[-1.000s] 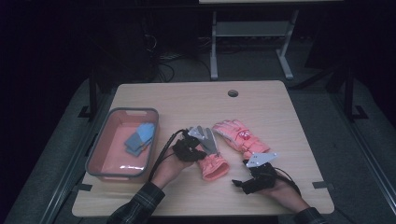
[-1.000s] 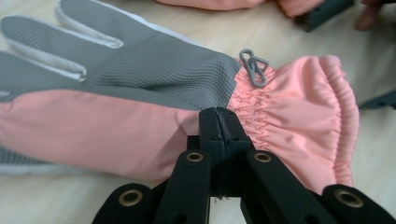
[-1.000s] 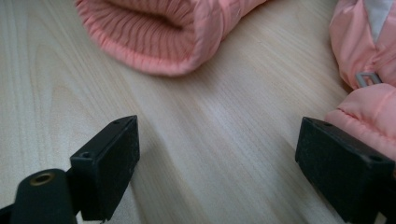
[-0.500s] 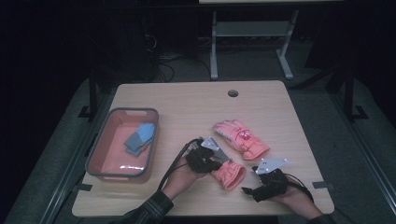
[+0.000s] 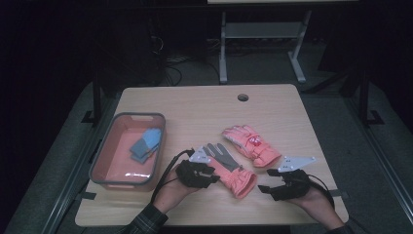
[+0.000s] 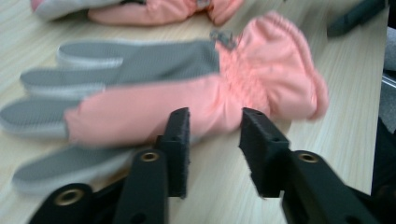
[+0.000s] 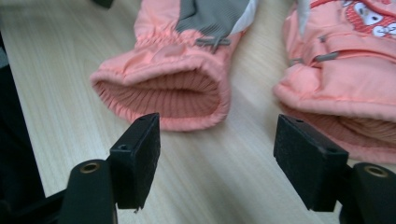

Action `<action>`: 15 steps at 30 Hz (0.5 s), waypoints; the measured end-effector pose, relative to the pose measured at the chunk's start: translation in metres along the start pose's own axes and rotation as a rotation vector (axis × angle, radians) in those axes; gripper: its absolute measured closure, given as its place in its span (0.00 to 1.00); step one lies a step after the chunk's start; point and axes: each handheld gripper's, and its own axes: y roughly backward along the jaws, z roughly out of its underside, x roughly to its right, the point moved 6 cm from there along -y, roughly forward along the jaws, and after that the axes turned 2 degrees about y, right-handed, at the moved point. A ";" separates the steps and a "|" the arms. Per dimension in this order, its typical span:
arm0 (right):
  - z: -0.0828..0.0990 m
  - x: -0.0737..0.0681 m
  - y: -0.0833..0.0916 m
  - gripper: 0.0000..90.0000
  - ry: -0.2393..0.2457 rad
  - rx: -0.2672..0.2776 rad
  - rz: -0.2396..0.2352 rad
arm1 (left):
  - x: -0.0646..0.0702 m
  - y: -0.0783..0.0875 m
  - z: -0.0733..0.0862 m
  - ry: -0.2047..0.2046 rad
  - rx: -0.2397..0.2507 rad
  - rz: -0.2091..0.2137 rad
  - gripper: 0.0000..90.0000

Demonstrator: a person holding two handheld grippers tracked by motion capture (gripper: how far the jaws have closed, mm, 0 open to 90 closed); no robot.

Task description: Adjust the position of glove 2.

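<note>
Two salmon-pink gloves lie on the wooden table. The nearer glove lies grey palm up, its cuff toward the front edge. The other glove carries a small picture. My left gripper sits at the near glove's thumb side. Its jaws have just been opening and stand apart, with the thumb just beyond the tips and nothing pinched. My right gripper faces the near glove's open cuff. Its jaws have just been closing but are still wide, with only bare table between them.
A pink basin at the table's left holds folded blue cloths. A cable hole lies near the far edge. Bare wood stretches across the far half. Cables trail from both grippers toward the front edge.
The left gripper has let go of the grey-palmed glove and drawn back to the left; the glove now lies flat. The right gripper has shifted slightly right and its jaws are narrower.
</note>
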 end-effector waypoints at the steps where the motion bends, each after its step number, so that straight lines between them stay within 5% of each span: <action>1: -0.002 0.002 0.001 0.36 -0.012 -0.002 0.002 | 0.000 0.002 0.004 -0.001 0.005 -0.010 0.63; 9: -0.024 0.019 0.001 0.37 -0.027 0.008 0.067 | -0.006 0.004 0.036 -0.058 -0.032 -0.054 0.42; 15: -0.045 0.040 -0.009 0.40 -0.034 0.020 0.095 | -0.010 0.001 0.045 -0.054 -0.010 -0.082 0.24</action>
